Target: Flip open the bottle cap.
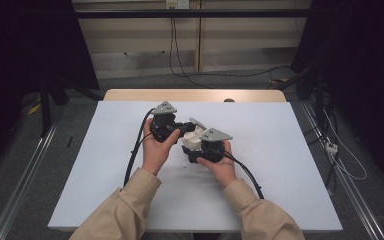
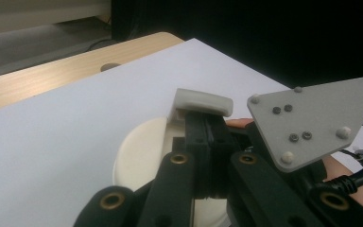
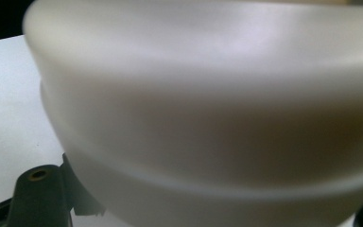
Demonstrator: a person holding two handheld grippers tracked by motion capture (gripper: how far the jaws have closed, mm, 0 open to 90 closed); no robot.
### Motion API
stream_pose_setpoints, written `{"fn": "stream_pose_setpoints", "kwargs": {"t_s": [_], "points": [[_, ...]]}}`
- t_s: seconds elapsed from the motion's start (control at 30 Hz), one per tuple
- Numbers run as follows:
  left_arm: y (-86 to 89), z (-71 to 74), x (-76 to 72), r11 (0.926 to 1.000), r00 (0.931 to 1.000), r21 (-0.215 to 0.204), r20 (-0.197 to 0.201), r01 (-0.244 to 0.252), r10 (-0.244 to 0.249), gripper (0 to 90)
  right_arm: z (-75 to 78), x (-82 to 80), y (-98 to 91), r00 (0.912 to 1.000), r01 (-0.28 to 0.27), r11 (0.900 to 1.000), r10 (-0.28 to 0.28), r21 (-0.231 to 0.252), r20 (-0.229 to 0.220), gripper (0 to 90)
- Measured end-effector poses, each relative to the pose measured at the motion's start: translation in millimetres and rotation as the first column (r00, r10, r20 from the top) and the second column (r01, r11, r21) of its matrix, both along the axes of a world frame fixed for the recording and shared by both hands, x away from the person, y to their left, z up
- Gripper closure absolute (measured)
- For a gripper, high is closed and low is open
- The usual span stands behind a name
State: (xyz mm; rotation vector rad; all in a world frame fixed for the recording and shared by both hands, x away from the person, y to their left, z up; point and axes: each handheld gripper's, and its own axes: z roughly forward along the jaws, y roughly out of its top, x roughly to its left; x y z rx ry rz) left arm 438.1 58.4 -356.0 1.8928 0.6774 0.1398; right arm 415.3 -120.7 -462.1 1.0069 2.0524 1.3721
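Table: fills the centre and lower half of the high view.
Left gripper: frame centre, over the table, left of the container.
Right gripper: just right of and below the left gripper.
Round container: between the two grippers, touching both.
Lid tab: centre of the left gripper view, at that gripper's jaw tips, above the container body.

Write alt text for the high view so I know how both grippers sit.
Two hands hold the left gripper and right gripper shut on a small white container at the middle of a white table. Beige sleeves enter from below, and black cables trail back.
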Motion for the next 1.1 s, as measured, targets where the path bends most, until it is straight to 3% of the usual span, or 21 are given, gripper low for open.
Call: {"fn": "stream_pose_setpoints", "kwargs": {"t_s": [1.1], "points": [[-23.3, 11.7, 8.8, 0.9997, 0.9995, 0.010, 0.021, 0.023, -0.023, 90.0, 0.0, 0.2, -0.1, 1.0000, 0.000, 1.0000, 0.000, -0.001, 0.000, 18.5]]}}
